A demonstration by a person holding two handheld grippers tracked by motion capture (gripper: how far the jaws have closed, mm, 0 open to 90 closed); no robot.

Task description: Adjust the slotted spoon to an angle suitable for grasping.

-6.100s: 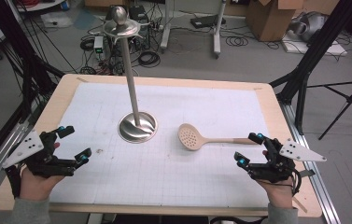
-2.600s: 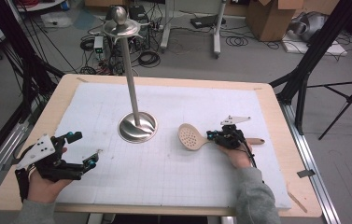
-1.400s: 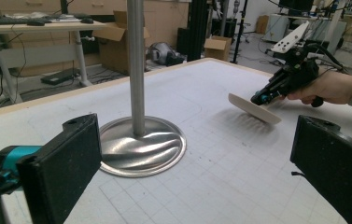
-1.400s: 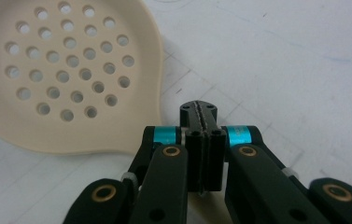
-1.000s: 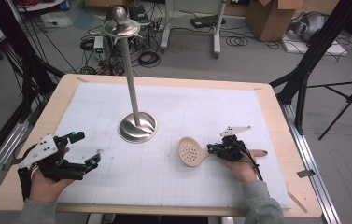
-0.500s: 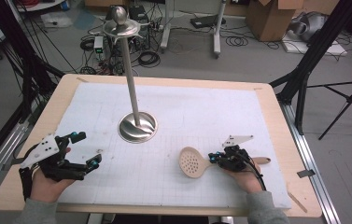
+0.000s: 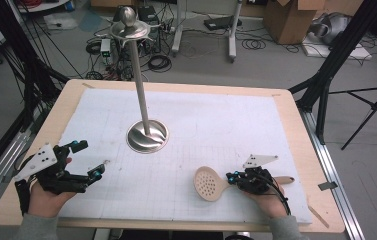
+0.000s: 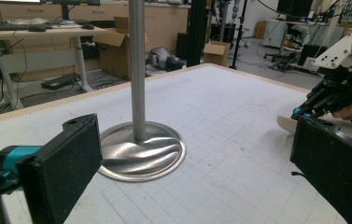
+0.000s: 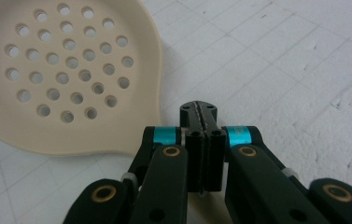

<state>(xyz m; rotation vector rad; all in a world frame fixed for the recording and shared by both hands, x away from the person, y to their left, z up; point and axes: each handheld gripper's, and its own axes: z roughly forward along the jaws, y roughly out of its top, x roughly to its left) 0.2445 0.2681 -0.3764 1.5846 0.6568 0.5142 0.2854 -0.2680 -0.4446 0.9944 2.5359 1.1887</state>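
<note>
Slotted spoon [image 7: 209, 183]: cream, perforated bowl, lying near the front right of the white gridded mat [image 7: 201, 120] on the desk [image 7: 296, 125], bowl pointing left, handle end [image 7: 286, 179] poking out to the right of your right hand. Your right hand-held gripper [image 7: 233, 177] sits over the handle just behind the bowl; in the right gripper view its jaws are pressed together, and the handle appears pinched under them, though the contact itself is hidden. Metal stand [image 7: 147, 136]: round base on the mat, well apart from the spoon, pole upright. Your left hand-held gripper [image 7: 88, 160] rests at the front left, jaws spread wide, nothing between them; its own view looks toward the stand base [image 8: 141, 151].
</note>
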